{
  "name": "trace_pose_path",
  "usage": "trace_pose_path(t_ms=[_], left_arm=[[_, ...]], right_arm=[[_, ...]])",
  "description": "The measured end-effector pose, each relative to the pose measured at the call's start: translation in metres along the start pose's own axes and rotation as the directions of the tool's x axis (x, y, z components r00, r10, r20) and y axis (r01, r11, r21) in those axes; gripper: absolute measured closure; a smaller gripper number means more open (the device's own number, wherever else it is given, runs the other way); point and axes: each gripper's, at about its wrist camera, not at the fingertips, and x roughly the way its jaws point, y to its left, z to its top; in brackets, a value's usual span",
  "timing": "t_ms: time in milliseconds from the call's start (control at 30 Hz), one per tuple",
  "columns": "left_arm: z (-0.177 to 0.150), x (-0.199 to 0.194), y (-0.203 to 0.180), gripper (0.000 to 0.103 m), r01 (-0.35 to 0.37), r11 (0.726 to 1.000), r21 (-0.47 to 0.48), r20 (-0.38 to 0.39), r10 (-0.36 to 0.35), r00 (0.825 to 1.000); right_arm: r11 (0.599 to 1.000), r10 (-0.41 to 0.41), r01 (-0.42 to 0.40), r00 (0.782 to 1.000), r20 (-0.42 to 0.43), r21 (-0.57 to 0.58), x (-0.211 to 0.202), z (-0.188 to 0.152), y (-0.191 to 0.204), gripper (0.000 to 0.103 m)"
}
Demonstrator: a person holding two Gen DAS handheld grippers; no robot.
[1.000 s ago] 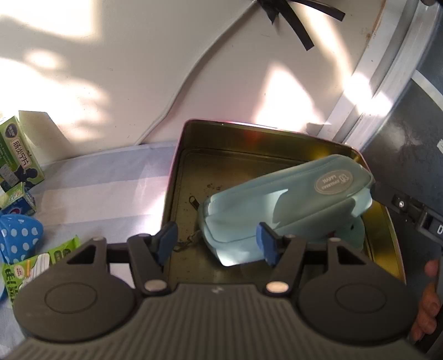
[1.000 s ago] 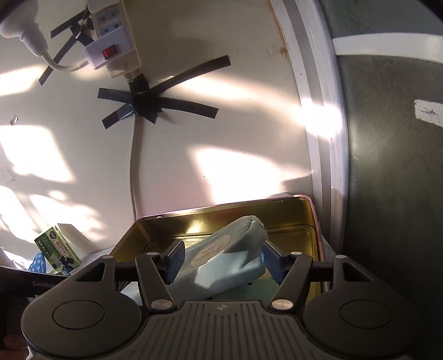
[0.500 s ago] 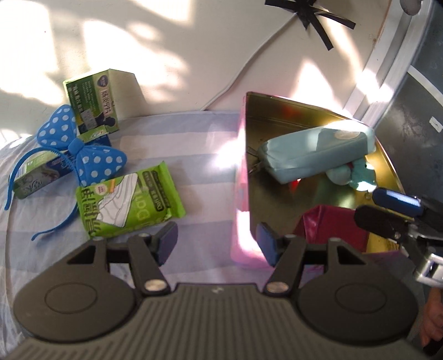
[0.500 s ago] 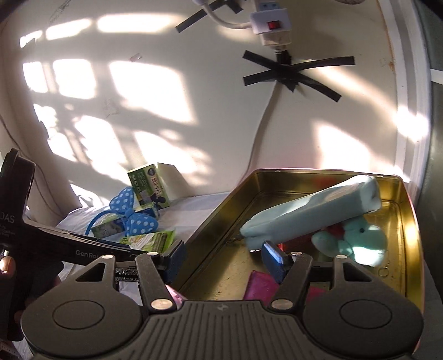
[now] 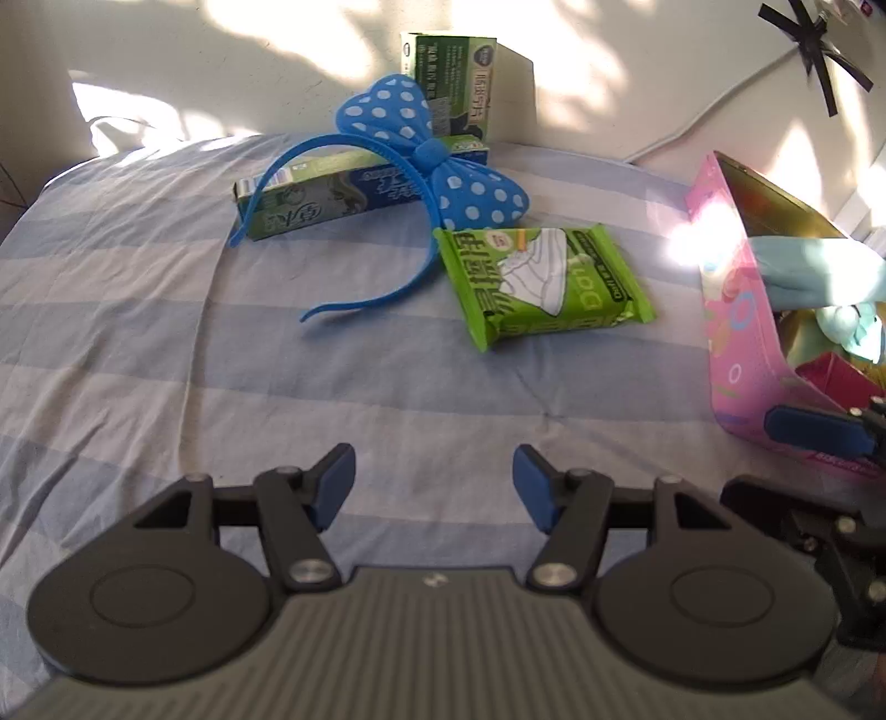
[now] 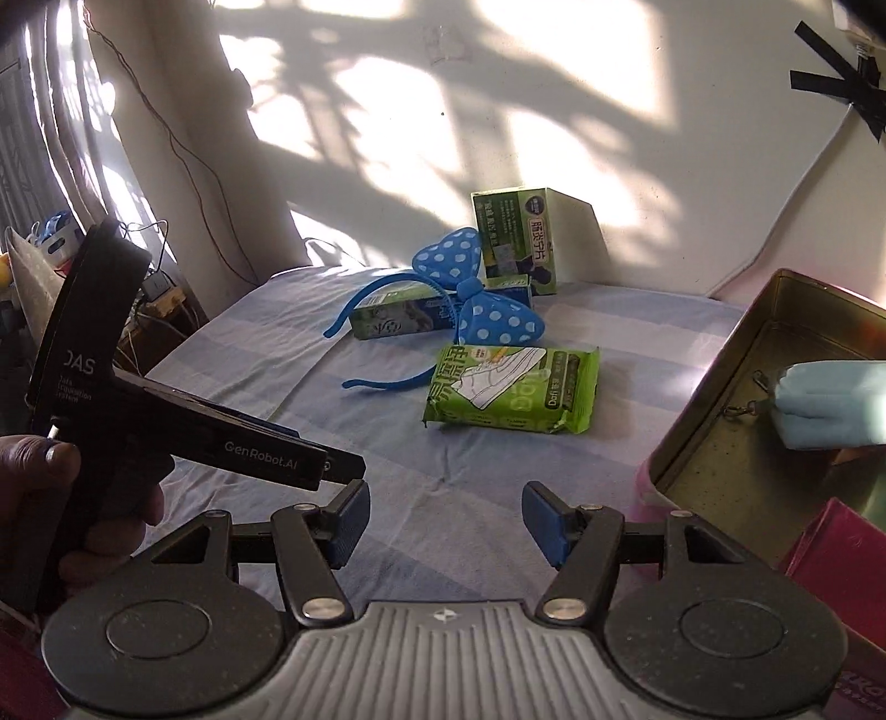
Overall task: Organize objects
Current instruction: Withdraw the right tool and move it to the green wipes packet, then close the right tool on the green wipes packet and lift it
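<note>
On the striped blue sheet (image 5: 138,343) lie a green wipes pack (image 5: 540,285) (image 6: 512,390), a blue polka-dot bow headband (image 5: 426,155) (image 6: 470,307), a long green toothpaste box (image 5: 310,202) (image 6: 398,318) and an upright green carton (image 5: 451,83) (image 6: 520,241). A pink tin (image 5: 736,354) with a gold inside (image 6: 736,459) at the right holds a light blue pouch (image 5: 814,271) (image 6: 830,404). My left gripper (image 5: 433,484) is open and empty, low over the sheet. My right gripper (image 6: 443,518) is open and empty beside the tin.
A cream wall (image 6: 443,138) with black tape (image 5: 819,50) and a white cable stands behind the bed. A teal soft toy (image 5: 855,329) and a dark red box (image 6: 836,559) are in the tin. The sheet's left edge drops off toward cables (image 6: 160,293).
Both grippers have pulled back left from the tin, leaving the blue pouch inside it. The views now face the loose items on the sheet.
</note>
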Motion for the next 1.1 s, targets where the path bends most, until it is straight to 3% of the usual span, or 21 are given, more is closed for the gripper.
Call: trace_pose_path(t_ms=[200,367,567,700,867,1000,1100], left_arm=[[-0.004,0.010,0.038,0.038,-0.032,0.999,-0.013,-0.036,0.032,0.999],[-0.002,0.014,0.059,0.038,-0.037,0.999,0.004,-0.047,0.037,0.998],[0.003,0.019,0.084,0.038,-0.032,0.999,0.017,-0.052,0.033,0.998],[0.005,0.023,0.100,0.038,-0.026,1.000,0.000,-0.060,0.026,0.998],[0.010,0.026,0.115,0.038,-0.012,0.999,-0.033,-0.060,0.010,0.998],[0.019,0.024,0.127,0.038,0.019,0.996,-0.085,-0.045,-0.023,0.999],[0.028,0.020,0.128,0.038,0.075,0.991,-0.107,-0.021,-0.077,0.997]], right_arm=[[0.988,-0.119,0.121,0.993,-0.021,0.101,0.043,0.031,-0.014,0.041],[0.938,-0.196,0.208,0.978,-0.072,0.277,0.087,0.062,-0.047,0.041],[0.916,-0.235,0.279,0.955,-0.180,0.289,0.133,0.075,-0.058,0.041],[0.905,-0.191,0.247,0.963,-0.188,0.347,0.143,0.070,-0.062,0.036],[0.925,-0.105,0.166,0.976,-0.191,0.342,0.143,0.062,-0.039,0.054],[0.948,-0.039,0.102,0.978,-0.205,0.303,0.145,0.051,0.000,0.057],[0.982,-0.024,0.066,0.973,-0.230,0.175,0.146,0.043,0.038,0.057]])
